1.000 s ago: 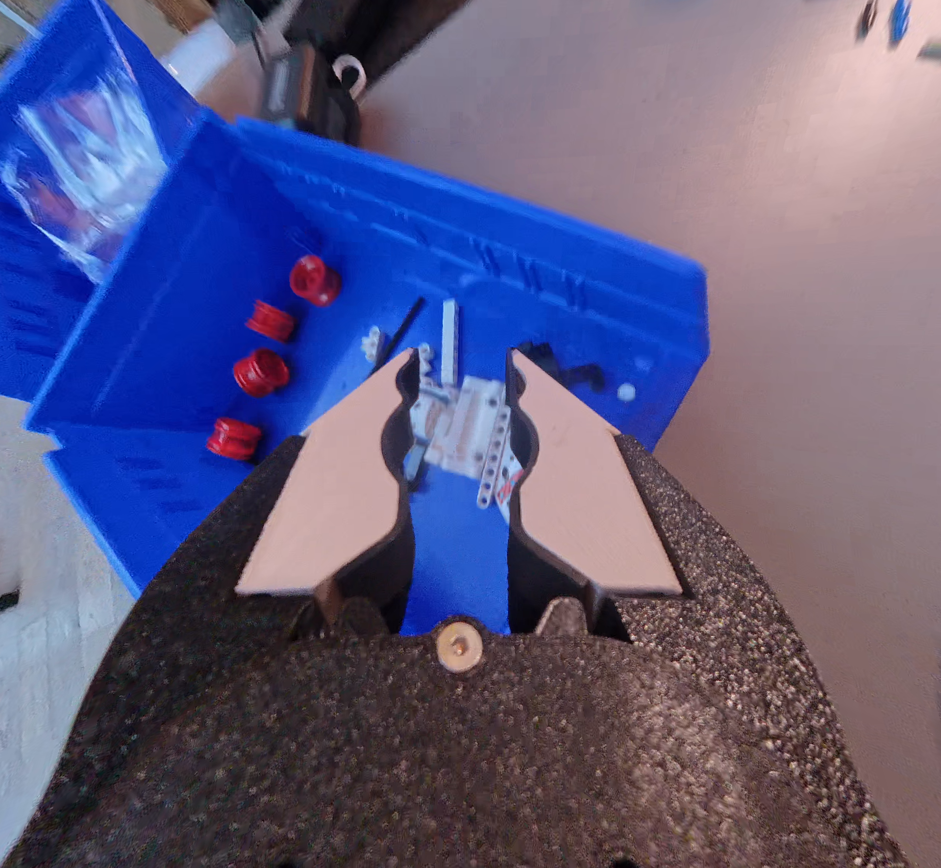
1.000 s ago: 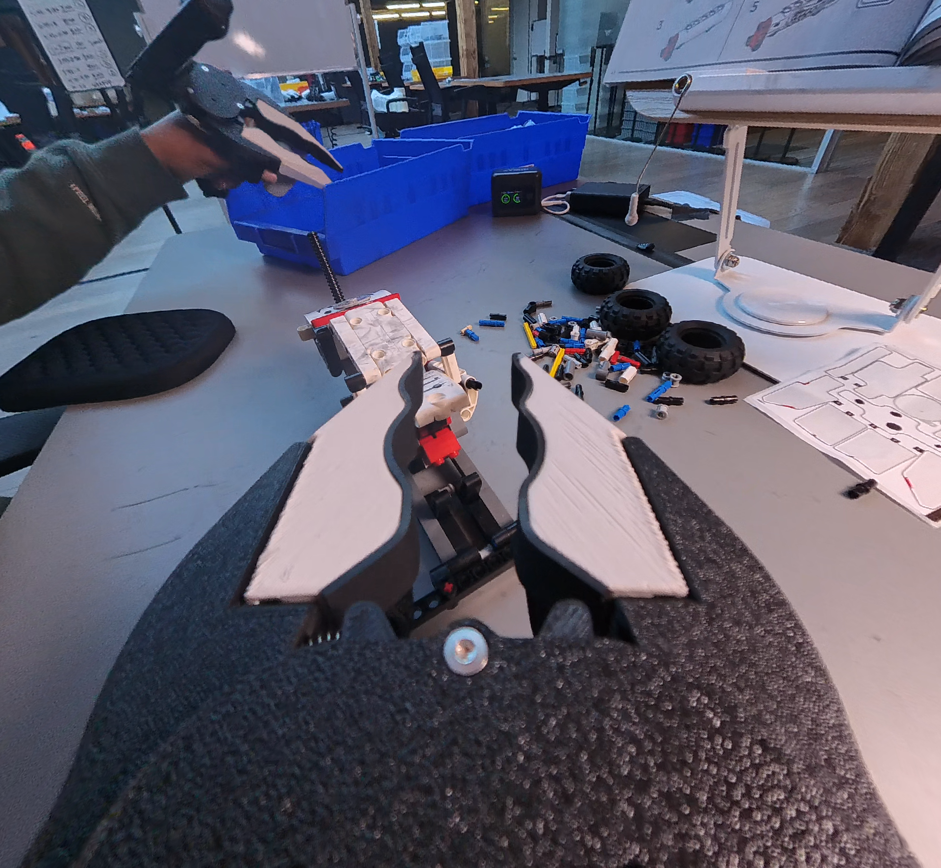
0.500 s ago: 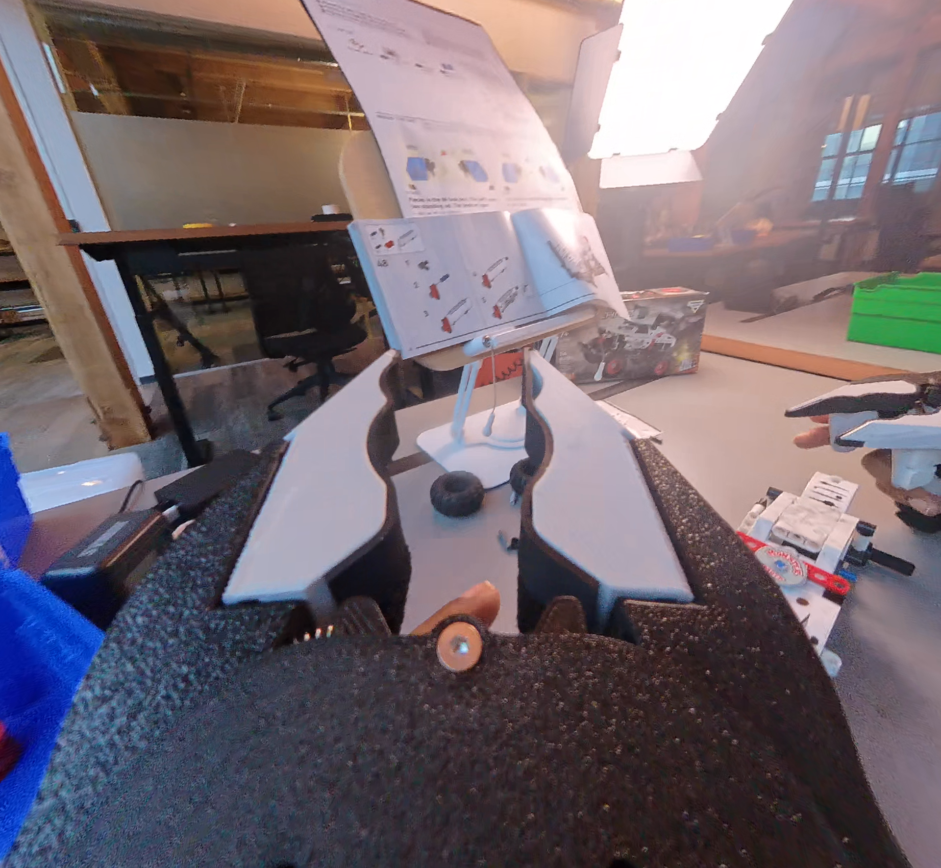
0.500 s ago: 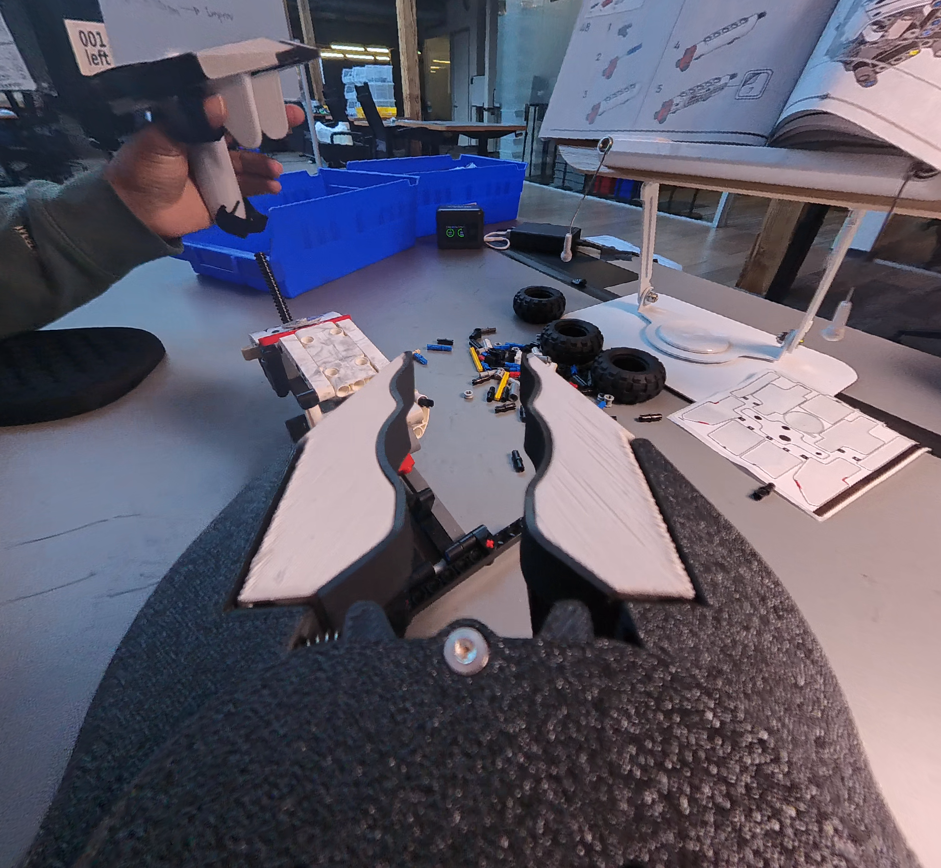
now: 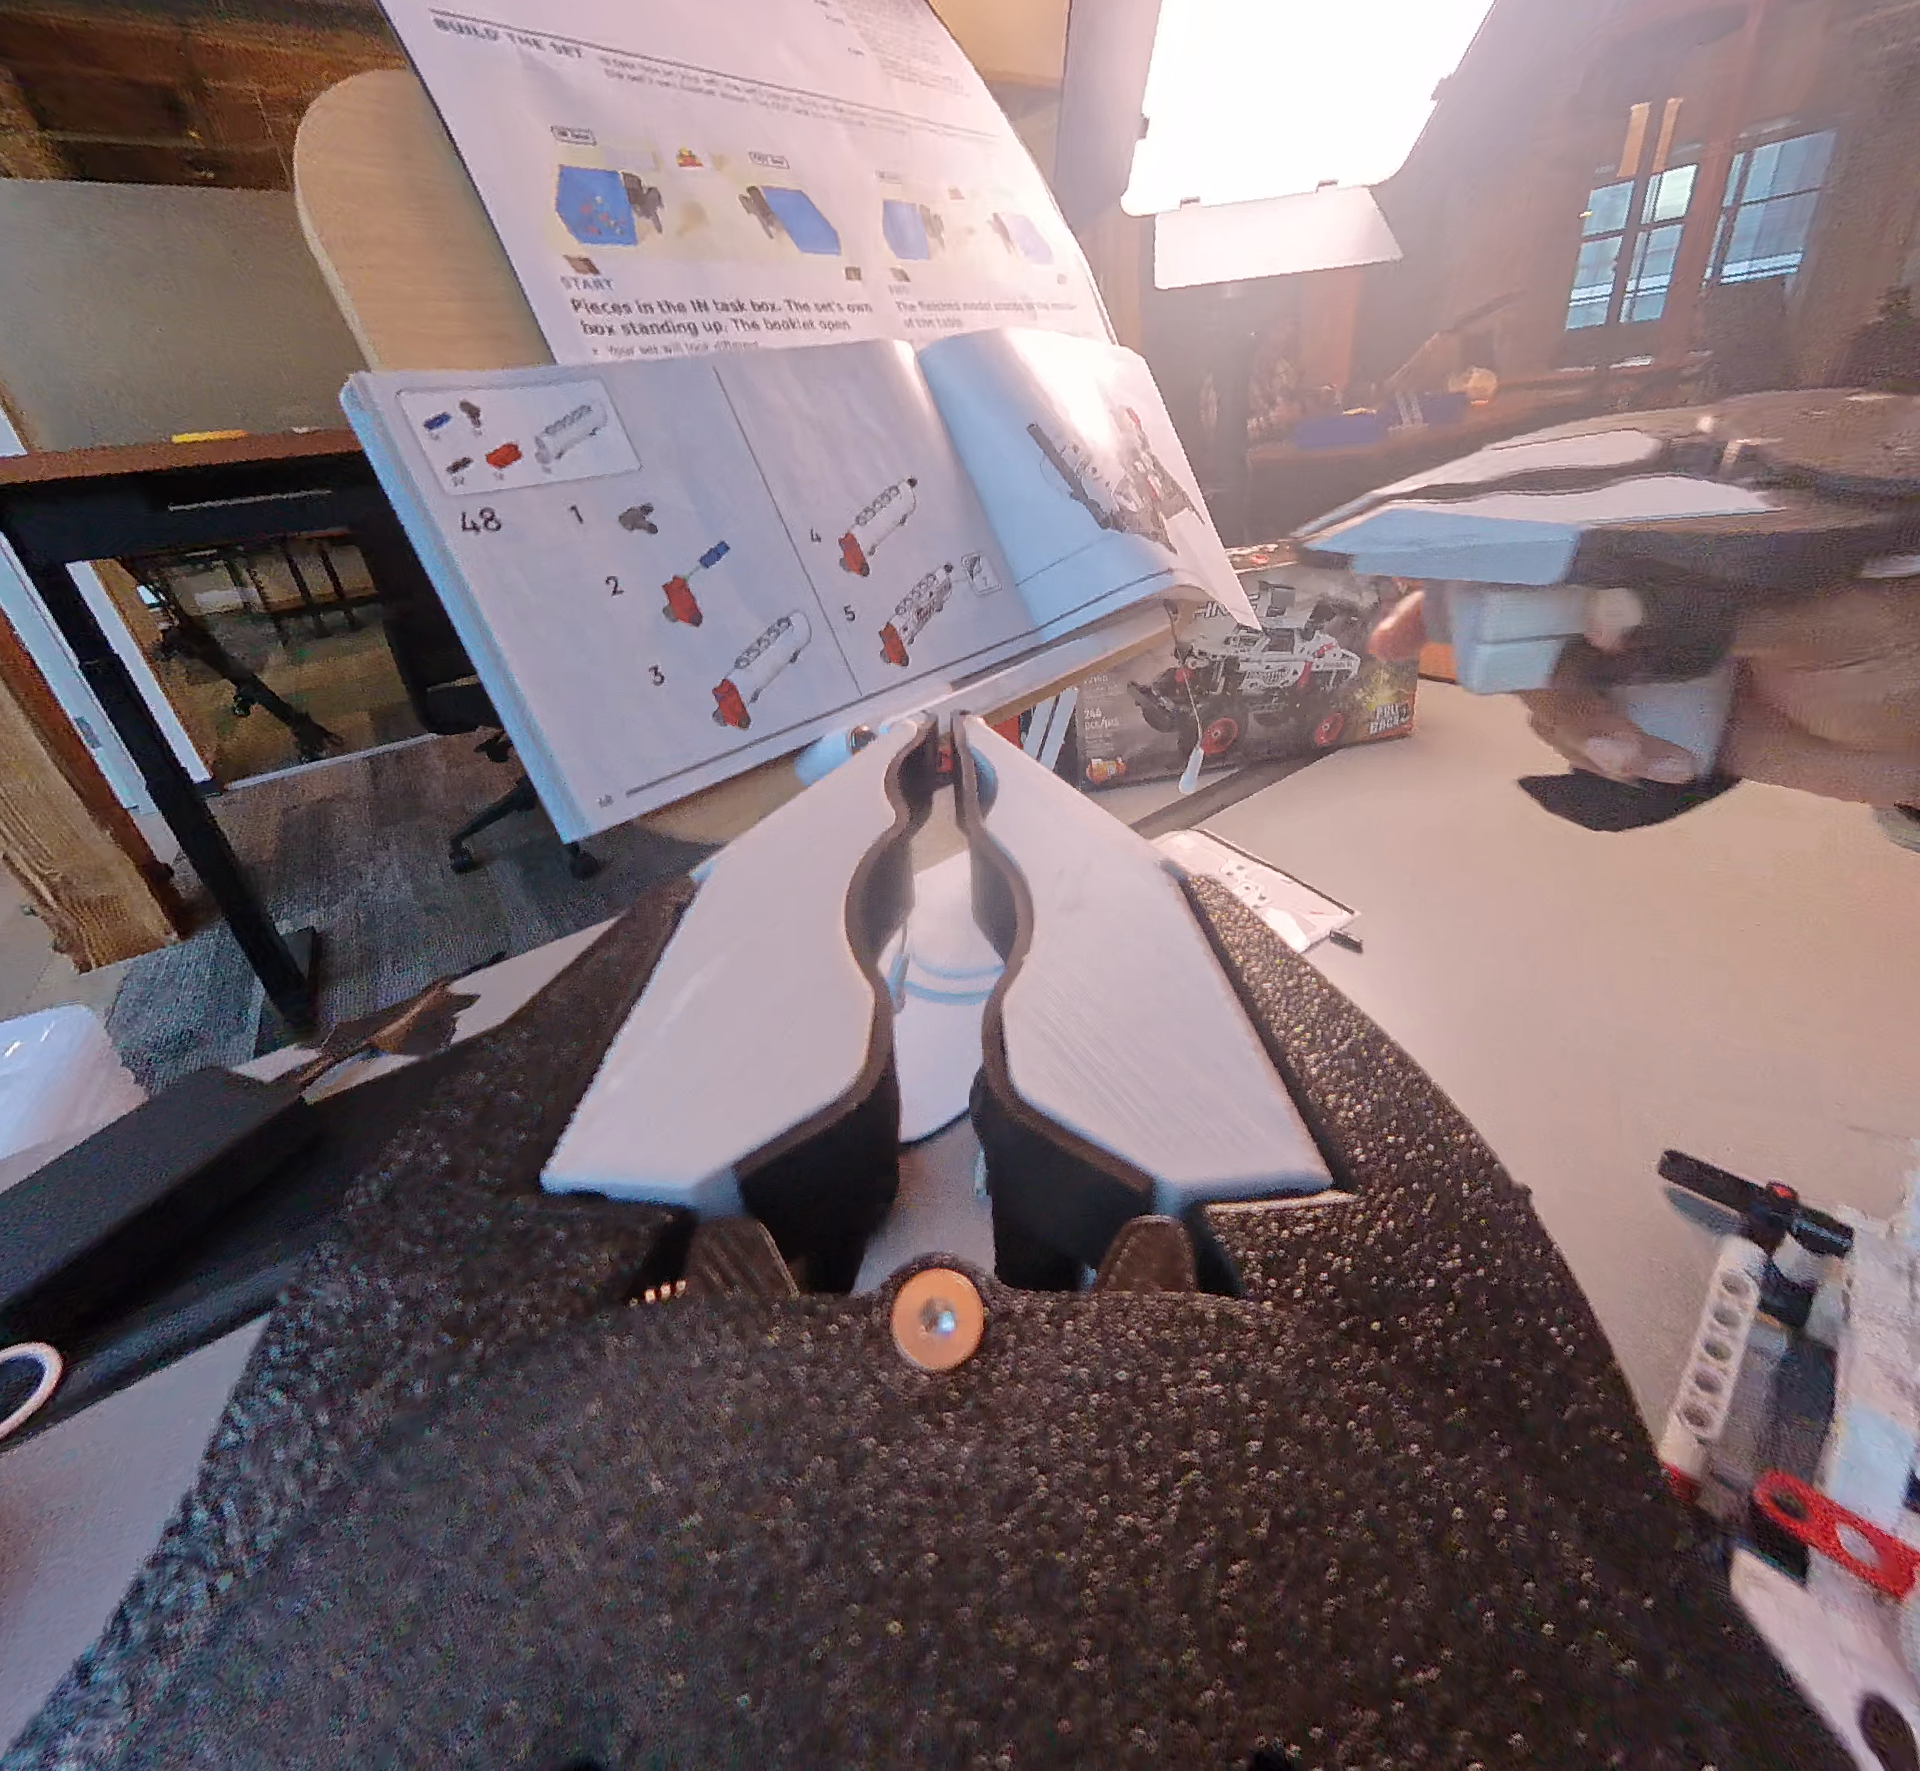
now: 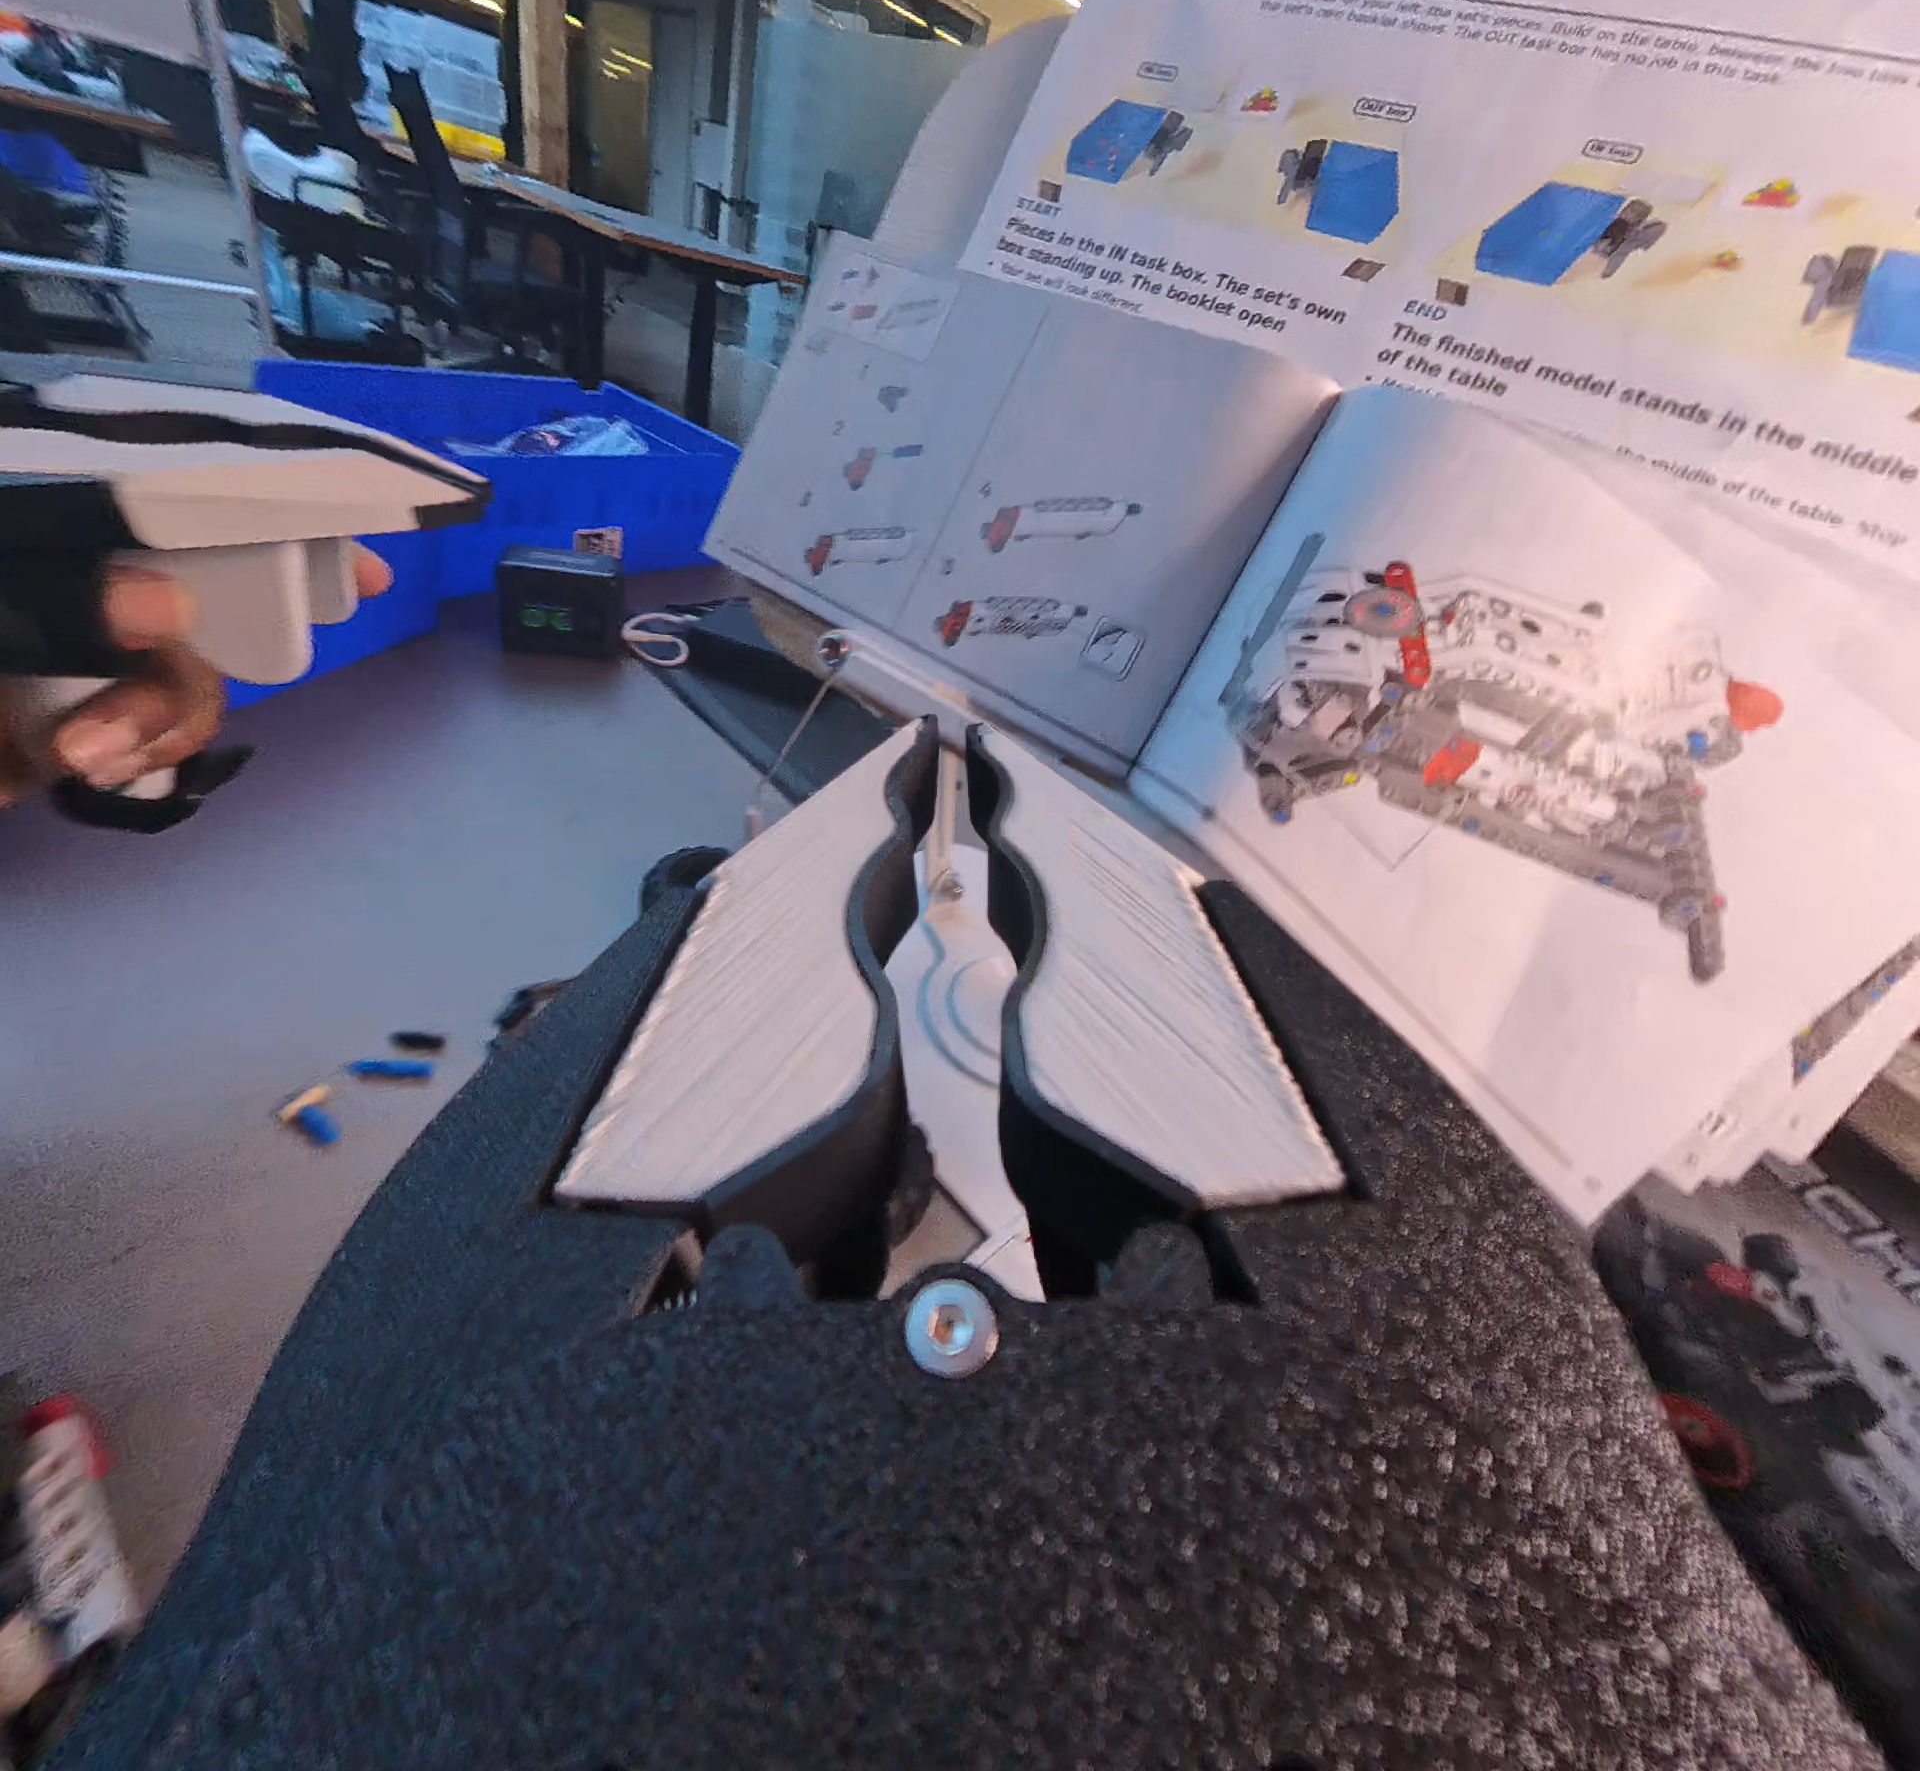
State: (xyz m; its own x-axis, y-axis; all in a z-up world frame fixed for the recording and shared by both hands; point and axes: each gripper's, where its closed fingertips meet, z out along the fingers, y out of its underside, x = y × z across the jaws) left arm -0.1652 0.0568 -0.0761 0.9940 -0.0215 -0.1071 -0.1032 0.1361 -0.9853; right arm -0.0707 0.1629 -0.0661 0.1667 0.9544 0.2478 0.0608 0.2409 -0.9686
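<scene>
Right wrist view only: blue bin (image 6: 582, 464)

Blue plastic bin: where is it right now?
The blue plastic bin shows only in the right wrist view, on the far left of the table, behind the left gripper and left of a small black device.

An open instruction booklet (image 5: 790, 568) rests on a white stand (image 6: 951, 983) on the grey tabletop (image 5: 1475, 973). A printed sheet (image 6: 1507, 163) rises behind it. Blue bins (image 6: 540, 474) sit toward the tabletop's far left edge, small loose pieces (image 6: 353, 1082) nearer.
</scene>
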